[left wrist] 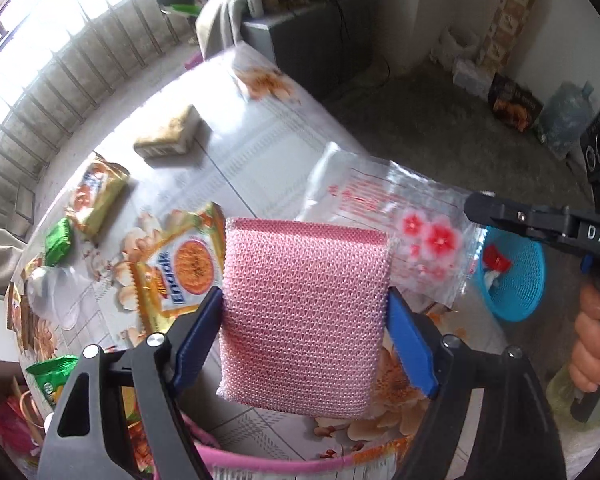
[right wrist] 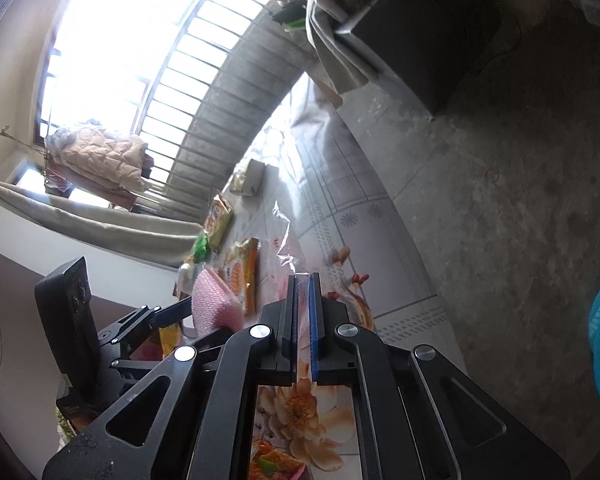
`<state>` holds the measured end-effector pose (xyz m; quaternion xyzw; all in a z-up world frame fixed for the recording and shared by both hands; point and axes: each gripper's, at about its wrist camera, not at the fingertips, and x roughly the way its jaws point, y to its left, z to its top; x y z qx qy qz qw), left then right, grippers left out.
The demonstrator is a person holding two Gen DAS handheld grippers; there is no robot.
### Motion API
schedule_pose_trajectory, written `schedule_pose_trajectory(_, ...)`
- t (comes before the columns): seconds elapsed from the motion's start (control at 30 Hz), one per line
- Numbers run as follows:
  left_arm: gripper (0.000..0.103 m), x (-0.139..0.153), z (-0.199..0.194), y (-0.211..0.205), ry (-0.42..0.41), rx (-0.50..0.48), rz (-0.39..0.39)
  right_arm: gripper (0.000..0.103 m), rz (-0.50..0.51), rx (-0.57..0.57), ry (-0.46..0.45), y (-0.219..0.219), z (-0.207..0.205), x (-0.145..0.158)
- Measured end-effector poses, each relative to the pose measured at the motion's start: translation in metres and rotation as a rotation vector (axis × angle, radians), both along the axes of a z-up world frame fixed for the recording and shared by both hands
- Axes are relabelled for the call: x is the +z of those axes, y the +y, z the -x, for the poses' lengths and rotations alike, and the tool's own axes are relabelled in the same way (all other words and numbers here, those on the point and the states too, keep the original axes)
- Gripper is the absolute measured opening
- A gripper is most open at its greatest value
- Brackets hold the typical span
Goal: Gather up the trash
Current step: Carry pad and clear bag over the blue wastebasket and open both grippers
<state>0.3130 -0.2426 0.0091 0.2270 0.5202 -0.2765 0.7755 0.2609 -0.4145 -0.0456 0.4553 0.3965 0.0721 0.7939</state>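
Left hand-held gripper [left wrist: 306, 320]: jaws spread wide, blue pads pressed against both sides of a pink mesh scouring sponge [left wrist: 304, 312], held clear above the floral-print table [left wrist: 260, 152].

Right hand-held gripper [right wrist: 303, 280]: jaws closed almost fully, clamping one edge of a clear plastic bag with red print and pink flowers [left wrist: 384, 216]; bag raised over the table edge, touching the sponge's right side in the left wrist view.

Blue mesh plastic basket [left wrist: 516, 276]: on the floor beside the table, holding red and white scraps.

On the table, to the left: orange noodle packet [left wrist: 184, 268], yellow snack packet [left wrist: 96, 196], green foil wrapper [left wrist: 59, 240], beige block [left wrist: 170, 134].
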Motion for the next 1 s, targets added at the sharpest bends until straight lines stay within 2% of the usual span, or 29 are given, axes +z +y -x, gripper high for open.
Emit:
schedule_pose_trajectory(0.13,0.078,0.025,0.003,0.013,-0.018,0.039,0.096,0.003,-0.001,-0.035,-0.029,-0.008,0.018,0.012)
schedule_pose_trajectory(0.3,0.078,0.053,0.029,0.012,-0.071,0.03,0.18,0.003,0.009,-0.083,-0.065,-0.021,0.055,0.027)
schedule_pose_trajectory(0.47,0.078,0.073,0.063,-0.013,-0.055,-0.018,0.265,0.003,0.03,-0.19,-0.091,-0.049,0.117,0.037)
schedule_pose_trajectory(0.57,0.078,0.076,0.091,-0.048,-0.031,-0.083,0.317,0.003,0.049,-0.275,-0.093,-0.07,0.159,0.038)
schedule_pose_trajectory(0.67,0.078,0.069,0.115,-0.084,0.013,-0.139,0.337,0.003,0.077,-0.382,-0.069,-0.093,0.206,0.031)
schedule_pose_trajectory(0.77,0.078,0.05,0.14,-0.128,0.073,-0.197,0.335,0.003,0.06,-0.472,-0.023,-0.113,0.243,0.01)
schedule_pose_trajectory(0.93,0.078,0.004,0.176,-0.204,0.158,-0.267,0.284,0.003,0.058,-0.605,0.091,-0.139,0.286,-0.038)
schedule_pose_trajectory(1.0,0.078,-0.021,0.185,-0.23,0.2,-0.282,0.249,0.003,0.04,-0.659,0.137,-0.148,0.298,-0.066)
